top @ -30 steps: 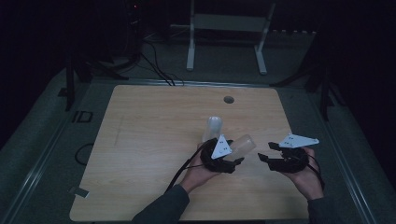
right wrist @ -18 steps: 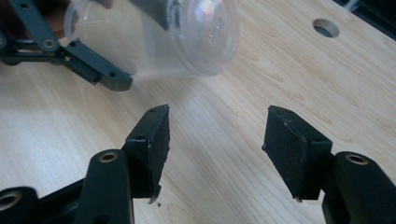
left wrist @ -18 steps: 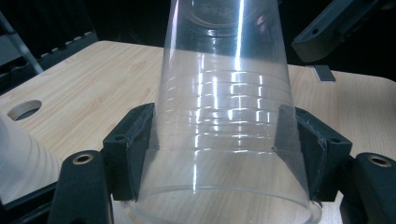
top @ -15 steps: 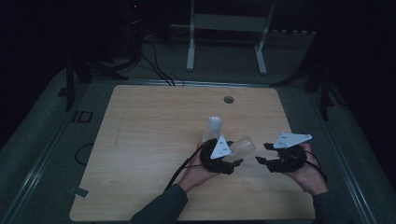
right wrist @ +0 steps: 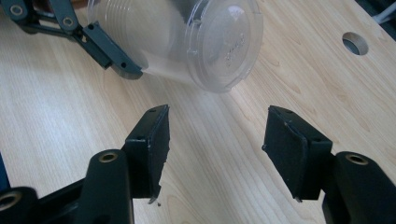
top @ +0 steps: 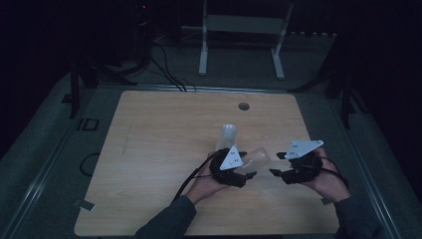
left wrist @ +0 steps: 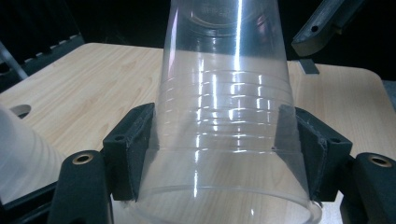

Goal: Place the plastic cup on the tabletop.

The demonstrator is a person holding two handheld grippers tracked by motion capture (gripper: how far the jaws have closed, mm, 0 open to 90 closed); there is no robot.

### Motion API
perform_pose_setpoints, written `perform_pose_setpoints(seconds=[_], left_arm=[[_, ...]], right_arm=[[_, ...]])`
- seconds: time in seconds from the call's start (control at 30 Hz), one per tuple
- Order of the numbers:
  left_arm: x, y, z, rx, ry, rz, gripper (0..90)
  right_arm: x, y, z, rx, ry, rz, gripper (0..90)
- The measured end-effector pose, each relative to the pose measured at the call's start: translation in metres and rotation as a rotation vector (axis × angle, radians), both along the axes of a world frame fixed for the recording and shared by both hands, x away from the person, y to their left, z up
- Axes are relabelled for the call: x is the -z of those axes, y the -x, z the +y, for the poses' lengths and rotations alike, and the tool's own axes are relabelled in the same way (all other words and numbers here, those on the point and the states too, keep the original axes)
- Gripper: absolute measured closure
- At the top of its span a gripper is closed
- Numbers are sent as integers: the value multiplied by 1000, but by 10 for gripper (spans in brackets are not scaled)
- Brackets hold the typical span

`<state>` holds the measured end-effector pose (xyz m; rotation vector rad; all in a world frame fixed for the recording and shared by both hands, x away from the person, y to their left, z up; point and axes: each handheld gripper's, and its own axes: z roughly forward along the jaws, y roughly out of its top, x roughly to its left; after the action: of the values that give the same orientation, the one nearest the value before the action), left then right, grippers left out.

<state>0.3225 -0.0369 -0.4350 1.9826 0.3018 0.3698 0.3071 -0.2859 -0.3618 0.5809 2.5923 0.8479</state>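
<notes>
A clear plastic cup (top: 257, 159) lies tilted just above the wooden table (top: 159, 149), its base pointing right. My left gripper (top: 245, 172) is shut on the cup's ribbed wall near the rim (left wrist: 224, 116), one pad on each side. In the right gripper view the cup's round base (right wrist: 224, 42) faces me, just beyond my right gripper (right wrist: 215, 135), which is open with nothing between its pads. In the high view the right gripper (top: 278, 173) sits a little right of the cup. A second clear cup (top: 227, 136) stands upside down behind the left gripper.
A round hole (top: 243, 106) pierces the table near its far edge. Beyond the table stand a white metal frame (top: 241, 25) and dark cables (top: 164, 69) on the floor. The left half of the table is bare wood.
My right gripper has drifted slightly left toward the cup's base. The left gripper and its cup have barely moved.
</notes>
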Motion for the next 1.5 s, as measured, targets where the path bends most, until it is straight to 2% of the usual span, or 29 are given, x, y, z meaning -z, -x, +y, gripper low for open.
perform_pose_setpoints(seconds=[0.7, 1.5], left_arm=[[-1, 0, 7, 34, -47, -18, 300], [1, 2, 6, 61, -77, -22, 301]], right_arm=[[-6, -5, 16, -108, 127, 16, 404], [-9, -7, 27, -170, 234, 50, 391]])
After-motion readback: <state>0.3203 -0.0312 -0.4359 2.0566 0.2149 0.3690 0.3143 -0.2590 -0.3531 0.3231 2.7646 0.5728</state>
